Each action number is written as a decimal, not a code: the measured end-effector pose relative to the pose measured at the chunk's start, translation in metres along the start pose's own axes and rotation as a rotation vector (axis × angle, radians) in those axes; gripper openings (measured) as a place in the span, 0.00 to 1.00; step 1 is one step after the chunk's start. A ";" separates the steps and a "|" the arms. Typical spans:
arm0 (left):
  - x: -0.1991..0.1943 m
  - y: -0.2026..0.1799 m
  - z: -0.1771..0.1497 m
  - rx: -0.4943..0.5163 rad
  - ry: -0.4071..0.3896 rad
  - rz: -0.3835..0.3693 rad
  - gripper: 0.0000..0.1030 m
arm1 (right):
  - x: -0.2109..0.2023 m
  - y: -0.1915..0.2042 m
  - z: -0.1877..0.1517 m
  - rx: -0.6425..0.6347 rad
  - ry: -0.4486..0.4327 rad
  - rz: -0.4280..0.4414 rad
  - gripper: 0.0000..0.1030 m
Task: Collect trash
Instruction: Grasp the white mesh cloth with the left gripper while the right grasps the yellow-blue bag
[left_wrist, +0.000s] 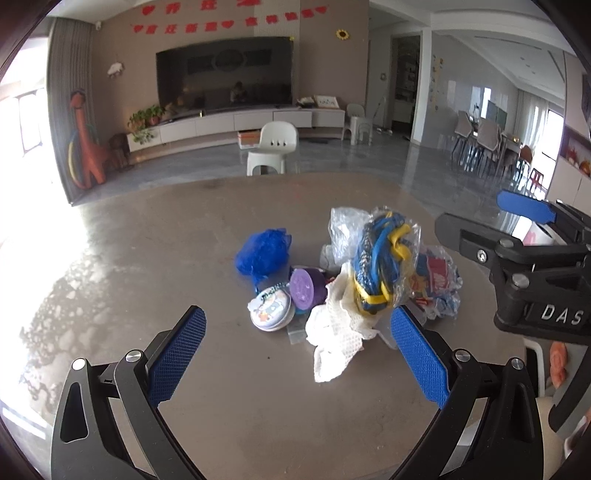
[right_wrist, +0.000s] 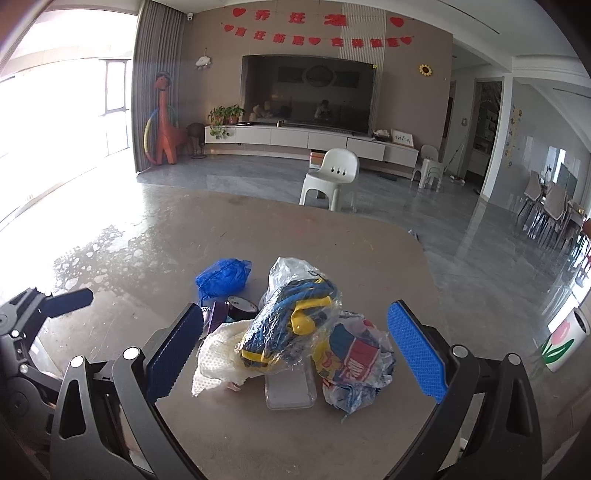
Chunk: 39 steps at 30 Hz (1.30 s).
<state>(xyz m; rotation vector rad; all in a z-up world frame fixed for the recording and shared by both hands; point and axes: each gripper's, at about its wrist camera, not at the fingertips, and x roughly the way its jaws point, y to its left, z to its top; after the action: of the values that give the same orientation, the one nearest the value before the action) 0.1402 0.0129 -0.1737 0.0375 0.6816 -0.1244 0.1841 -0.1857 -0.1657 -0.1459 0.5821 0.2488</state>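
A heap of trash lies on the grey-brown table (left_wrist: 147, 258). It holds a clear bag of blue and yellow cords (left_wrist: 382, 262) (right_wrist: 291, 325), white mesh foam (left_wrist: 336, 332) (right_wrist: 221, 354), a crumpled blue net (left_wrist: 263, 254) (right_wrist: 223, 277), a purple lid (left_wrist: 306, 288), a round cartoon tin (left_wrist: 271, 312), a red-blue printed wrapper (left_wrist: 437, 284) (right_wrist: 354, 365) and a clear plastic box (right_wrist: 290, 391). My left gripper (left_wrist: 295, 354) stands open just short of the heap. My right gripper (right_wrist: 291, 354) is open, its blue pads either side of the bag and wrapper. In the left wrist view the right gripper (left_wrist: 517, 236) shows at the right.
A white plastic stool (left_wrist: 273, 151) (right_wrist: 332, 177) stands on the floor beyond the table's far edge. A white cup with a tulip print (right_wrist: 565, 343) sits off the table's right side. TV wall, cabinet and dining chairs are far behind. Bright glare covers the table's left part.
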 end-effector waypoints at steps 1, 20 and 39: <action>0.007 -0.002 -0.002 0.002 0.007 -0.003 0.95 | 0.006 0.000 0.000 0.002 0.006 0.005 0.97; 0.100 -0.031 -0.023 0.047 0.141 -0.026 0.79 | 0.109 -0.007 -0.026 0.021 0.136 0.033 0.82; 0.081 -0.028 -0.018 -0.013 0.120 -0.123 0.35 | 0.066 -0.028 -0.018 0.108 0.067 0.093 0.12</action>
<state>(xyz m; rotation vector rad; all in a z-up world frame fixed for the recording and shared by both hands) 0.1873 -0.0220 -0.2387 -0.0097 0.8050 -0.2373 0.2358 -0.2040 -0.2158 -0.0229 0.6681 0.3028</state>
